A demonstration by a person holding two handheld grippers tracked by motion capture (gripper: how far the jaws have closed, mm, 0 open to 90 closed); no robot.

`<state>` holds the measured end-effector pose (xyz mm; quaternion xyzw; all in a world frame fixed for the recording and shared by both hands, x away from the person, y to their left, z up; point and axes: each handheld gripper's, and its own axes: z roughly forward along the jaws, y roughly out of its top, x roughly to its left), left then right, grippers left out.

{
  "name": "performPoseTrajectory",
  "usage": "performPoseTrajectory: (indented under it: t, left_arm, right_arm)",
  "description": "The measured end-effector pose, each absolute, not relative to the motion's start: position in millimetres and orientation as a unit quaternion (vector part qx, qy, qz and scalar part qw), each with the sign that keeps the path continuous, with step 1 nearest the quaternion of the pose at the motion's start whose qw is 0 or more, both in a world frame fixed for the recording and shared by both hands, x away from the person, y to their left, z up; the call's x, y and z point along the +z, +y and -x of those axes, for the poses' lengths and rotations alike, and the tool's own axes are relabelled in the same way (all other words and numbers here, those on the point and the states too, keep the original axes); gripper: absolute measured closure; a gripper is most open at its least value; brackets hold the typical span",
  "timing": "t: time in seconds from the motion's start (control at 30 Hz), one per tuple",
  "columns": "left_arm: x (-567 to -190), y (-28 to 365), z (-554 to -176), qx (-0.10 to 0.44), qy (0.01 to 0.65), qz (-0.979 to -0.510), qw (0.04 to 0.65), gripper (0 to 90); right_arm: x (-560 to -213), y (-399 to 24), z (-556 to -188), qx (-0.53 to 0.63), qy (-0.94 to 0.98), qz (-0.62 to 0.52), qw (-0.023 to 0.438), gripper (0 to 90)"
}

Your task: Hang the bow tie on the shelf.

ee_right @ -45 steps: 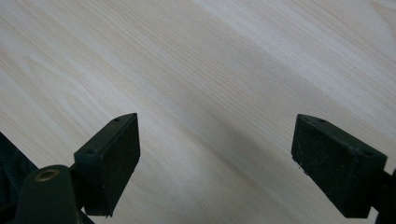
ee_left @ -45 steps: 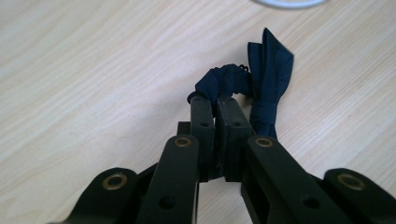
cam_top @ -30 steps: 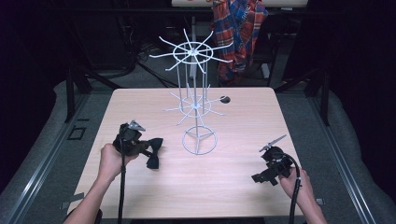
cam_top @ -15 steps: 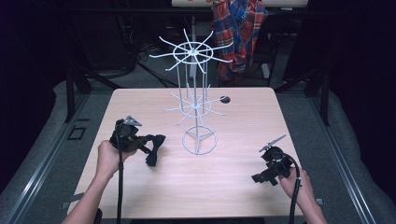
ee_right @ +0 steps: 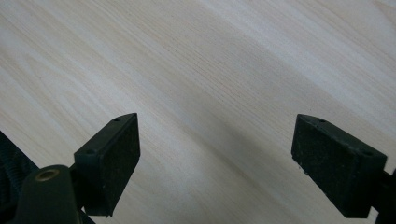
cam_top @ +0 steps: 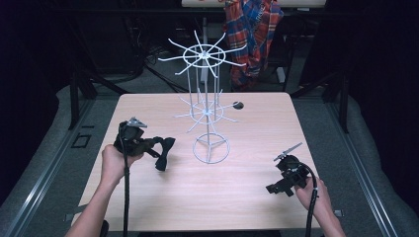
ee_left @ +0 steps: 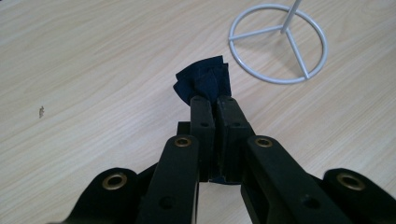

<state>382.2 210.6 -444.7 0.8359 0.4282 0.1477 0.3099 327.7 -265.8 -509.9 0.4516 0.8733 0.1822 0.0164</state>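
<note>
Right gripper (cam_top: pixel 271 188): held low over the near right of the table (cam_top: pixel 247 197); in the right gripper view its jaws are spread wide, with bare wood between the pads (ee_right: pixel 112 158) and nothing gripped.
Right hand (cam_top: pixel 310 193): wrapped round the grip, the cable trailing back along the forearm.
Left gripper (cam_top: pixel 157 154): held at the near left of the table, pointed toward the rack; the jaws are pressed together on a dark cloth.
Left hand (cam_top: pixel 114 162): closed round the grip from below.
Cloth (ee_left: pixel 204 84): dark navy, folded, clamped between the fingertips (ee_left: pixel 201 108) with a fanned end protruding; in the high view it is seen as a bow-tie shape (cam_top: pixel 163 152), just left of the rack's ring. Whether it touches the table cannot be told.
Rack (cam_top: pixel 207 106): white wire, upright at the table's centre, with two tiers of radiating arms; its ring base (ee_left: pixel 278 43) with three spokes is seen close up in the left gripper view.
Small dark object (cam_top: pixel 238 105): at the far side of the table, right of the rack; unidentified.
Table: pale wood grain, square-cornered.
Room: dark, with grey flooring round the table and a plaid garment (cam_top: pixel 253 34) hung behind.
</note>
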Motion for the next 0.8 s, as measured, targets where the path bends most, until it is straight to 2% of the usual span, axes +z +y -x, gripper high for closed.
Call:
performPoseTrajectory:
  t: [0.8]
  left_arm:
    - [-428,209,-401,0.151,0.442,-0.816,0.34,86.9]
  right_arm:
    - [-511,-264,-329,0.173,0.877,-0.448,0.012,15.3]
